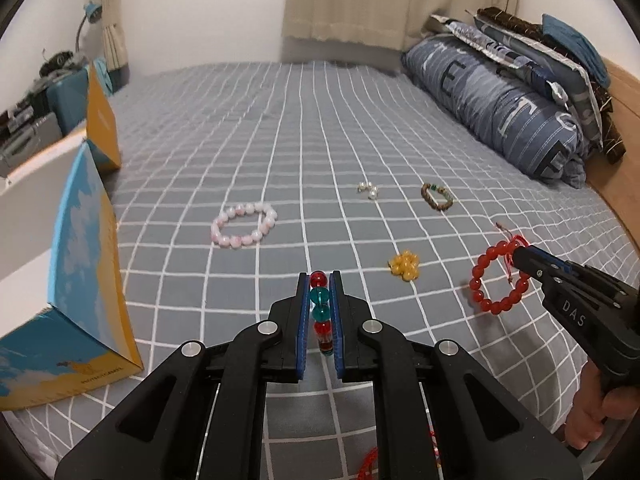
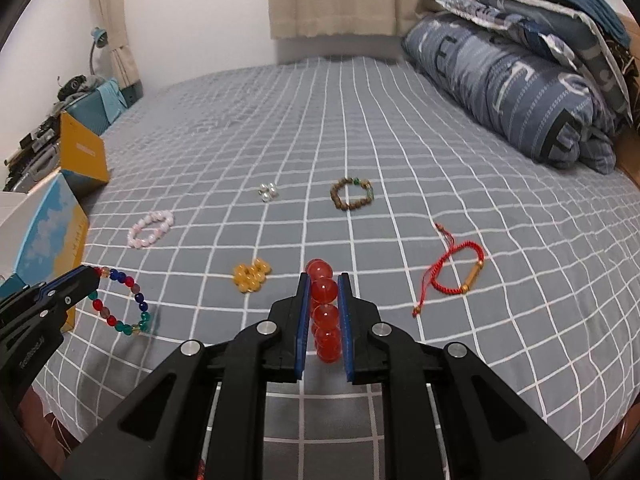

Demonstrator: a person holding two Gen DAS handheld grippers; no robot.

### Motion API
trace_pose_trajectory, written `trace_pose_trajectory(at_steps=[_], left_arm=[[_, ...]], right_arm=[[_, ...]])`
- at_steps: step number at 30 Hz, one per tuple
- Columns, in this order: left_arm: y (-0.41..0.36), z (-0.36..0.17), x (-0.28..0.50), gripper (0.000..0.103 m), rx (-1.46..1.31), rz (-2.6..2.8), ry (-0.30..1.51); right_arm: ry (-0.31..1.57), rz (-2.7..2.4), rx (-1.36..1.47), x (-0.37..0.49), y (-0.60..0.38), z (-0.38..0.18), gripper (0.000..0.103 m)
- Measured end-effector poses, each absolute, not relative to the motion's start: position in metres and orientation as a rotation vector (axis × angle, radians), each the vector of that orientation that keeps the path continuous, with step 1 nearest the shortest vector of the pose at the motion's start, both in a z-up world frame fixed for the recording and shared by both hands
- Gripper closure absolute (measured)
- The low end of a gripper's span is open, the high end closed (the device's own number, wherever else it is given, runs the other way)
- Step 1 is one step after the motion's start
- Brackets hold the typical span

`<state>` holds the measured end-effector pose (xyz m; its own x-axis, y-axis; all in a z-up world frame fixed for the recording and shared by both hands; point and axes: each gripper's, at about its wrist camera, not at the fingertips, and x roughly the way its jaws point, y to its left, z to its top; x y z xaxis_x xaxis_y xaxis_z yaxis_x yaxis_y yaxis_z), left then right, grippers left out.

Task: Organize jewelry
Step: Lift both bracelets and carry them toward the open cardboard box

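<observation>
Grey checked bedding covers the bed, with an open box at its left edge.

Nearest, the left gripper is clenched on the multicoloured bead bracelet; its loop hangs free below the fingers. The right gripper is clamped on the red bead bracelet, which likewise dangles clear of the bedding. Both grippers point downward at a moderate slant, side by side.

Handling, as a judgement: both bracelets are light, strung beads, limp as a loop but hard and smooth bead by bead, so they may swing or slip. Grip across one or two beads, as here.

Farther out lie the yellow bead cluster, red cord bracelet, pink bracelet, pearl piece and brown bracelet.
</observation>
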<state>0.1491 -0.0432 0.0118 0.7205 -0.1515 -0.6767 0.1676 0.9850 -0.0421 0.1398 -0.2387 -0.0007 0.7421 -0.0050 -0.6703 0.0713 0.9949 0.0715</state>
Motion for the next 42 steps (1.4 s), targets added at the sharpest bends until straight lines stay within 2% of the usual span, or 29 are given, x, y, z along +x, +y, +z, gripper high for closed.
trace_pose_trajectory(at_steps=[14,26,35,42], left_arm=[[-0.042,0.037,0.129,0.094,0.017,-0.144,0.615],[-0.031,0.047,0.136,0.094,0.019,-0.098,0.646],[-0.013,0.072,0.144,0.094,0.057,-0.051,0.646],[0.031,0.099,0.157,0.094,0.037,0.02,0.662]], right_arm=[[0.656,-0.021,0.058,0.128,-0.227,0.016,0.09],[0.671,-0.023,0.053,0.129,-0.215,0.031,0.09],[0.701,0.007,0.061,0.142,-0.183,0.065,0.09],[0.695,0.066,0.025,0.165,-0.137,0.098,0.09]])
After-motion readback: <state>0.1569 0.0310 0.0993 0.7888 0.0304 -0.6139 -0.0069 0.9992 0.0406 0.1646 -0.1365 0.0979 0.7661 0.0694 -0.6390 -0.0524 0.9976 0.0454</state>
